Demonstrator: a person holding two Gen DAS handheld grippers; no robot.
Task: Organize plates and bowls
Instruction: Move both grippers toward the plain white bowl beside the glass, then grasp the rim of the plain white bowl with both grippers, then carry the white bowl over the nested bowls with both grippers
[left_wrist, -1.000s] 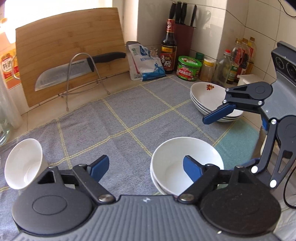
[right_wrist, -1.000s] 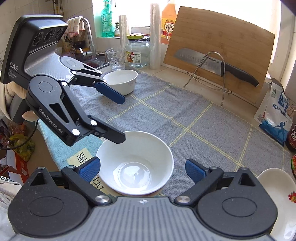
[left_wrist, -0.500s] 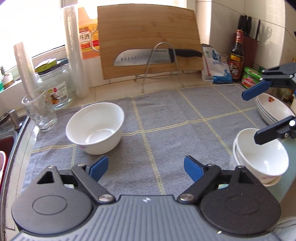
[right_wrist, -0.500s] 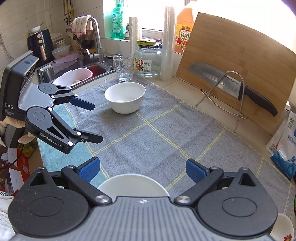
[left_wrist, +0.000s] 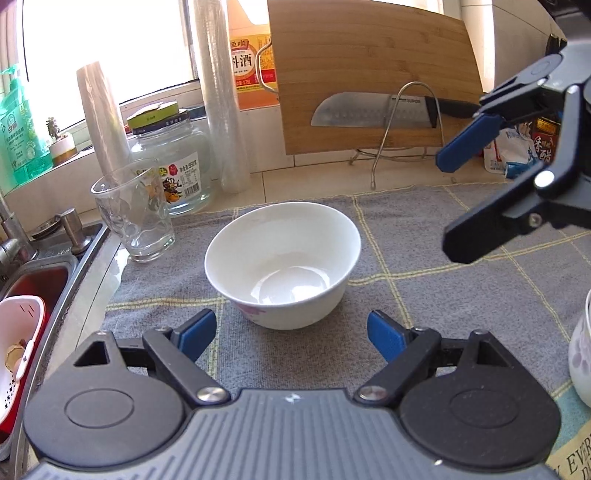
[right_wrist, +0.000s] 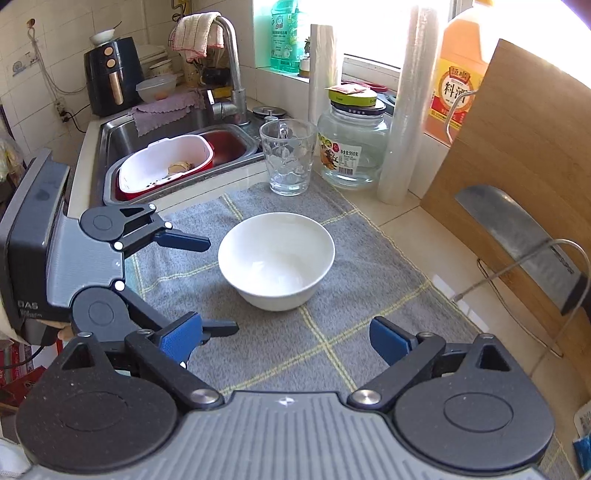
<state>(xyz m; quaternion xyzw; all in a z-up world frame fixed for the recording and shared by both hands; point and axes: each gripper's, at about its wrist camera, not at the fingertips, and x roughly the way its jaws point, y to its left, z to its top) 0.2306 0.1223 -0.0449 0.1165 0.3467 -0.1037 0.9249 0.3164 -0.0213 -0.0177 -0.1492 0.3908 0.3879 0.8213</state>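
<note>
Left hand-held gripper (left_wrist: 291, 330) spread wide, empty, low over the grey mat (left_wrist: 424, 295). Directly ahead of the fingers, close but not touching: a lone white bowl (left_wrist: 282, 264), upright on the mat, faint pink print on its near wall. Beyond the bowl and to the left, a glass mug (left_wrist: 133, 212) and a jar (left_wrist: 170, 162); sink (left_wrist: 37, 273) further left. Right hand-held gripper (right_wrist: 284, 339) likewise spread and empty, aimed at the same bowl (right_wrist: 276, 260) from a little further back. Off to the right of the left gripper, the edge of other white bowls (left_wrist: 581, 354) at the frame border.

Step in hand, by the look of it: reaching for the stray bowl to bring it to the rest. Next move calls for one finger inside the rim, one outside, then closing firmly; thin glossy wall, likely slippery.
</note>
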